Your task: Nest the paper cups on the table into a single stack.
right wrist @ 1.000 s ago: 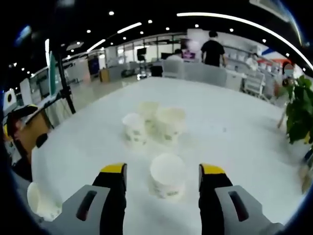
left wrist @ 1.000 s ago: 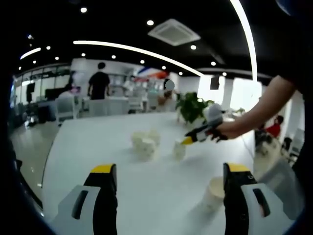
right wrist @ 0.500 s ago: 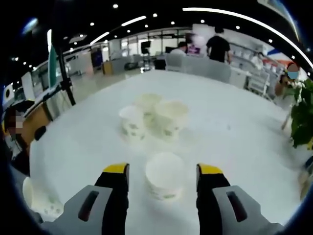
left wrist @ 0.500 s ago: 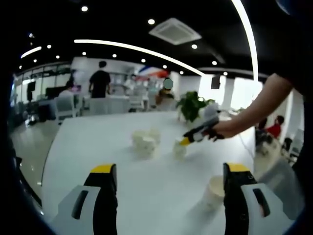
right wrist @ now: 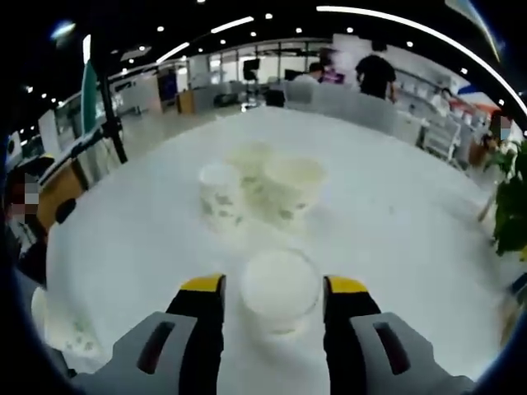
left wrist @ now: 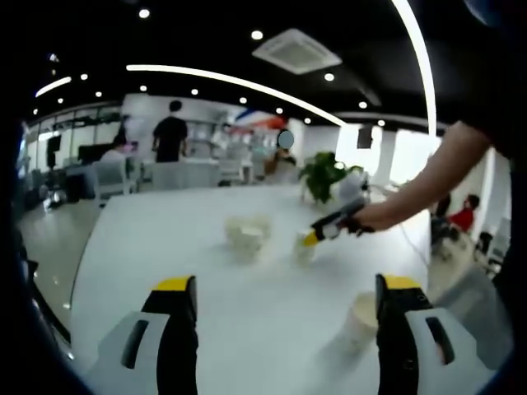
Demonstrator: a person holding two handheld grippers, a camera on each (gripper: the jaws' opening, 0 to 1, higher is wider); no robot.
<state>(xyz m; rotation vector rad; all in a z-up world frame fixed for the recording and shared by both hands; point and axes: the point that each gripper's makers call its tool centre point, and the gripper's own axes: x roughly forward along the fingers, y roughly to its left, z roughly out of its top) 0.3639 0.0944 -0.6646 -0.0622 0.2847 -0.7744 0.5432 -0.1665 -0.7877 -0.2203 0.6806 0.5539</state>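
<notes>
Closer now, right tool (right wrist: 273,288) straddles 1 paper cup (right wrist: 279,288), jaws spread; left tool (left wrist: 284,296) gapes.

Right gripper (right wrist: 276,290) — jaws spread wide; left gripper (left wrist: 284,290) likewise.

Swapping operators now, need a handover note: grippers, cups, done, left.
Right gripper: open, jaws on either side of a single cup, not closed on it.
Left gripper: open, holds nothing; one cup stands close by its right jaw.
Cluster of three cups sits mid-table, beyond the single cup.
Done: nothing nested.
Left: grasp the single cup, then nest all five into one stack.
</notes>
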